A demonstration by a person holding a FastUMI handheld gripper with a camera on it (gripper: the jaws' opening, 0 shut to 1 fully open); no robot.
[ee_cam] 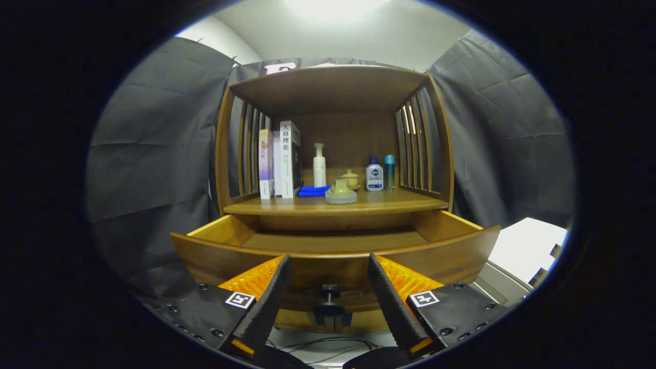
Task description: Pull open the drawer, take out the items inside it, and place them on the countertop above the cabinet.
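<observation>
Drawer [335,251] of brown wood stands pulled out from the wooden cabinet [335,92], its curved front panel nearest the camera and its dark round knob [329,300] sitting between the two fingers without touching either. The gripper [329,302] is released, fingers spread wide to both sides of the knob. What can be seen of the drawer's floor looks bare; the near part is hidden behind the front panel. Above it, the wooden bench [410,204] carries upright books [281,160] at the left, a folded blue cloth [313,191], a white pump bottle [319,165], a green ceramic teapot [341,191], a small lidded cup [351,179], a white bottle with a blue cap [374,175] and a slim teal bottle [390,172].
</observation>
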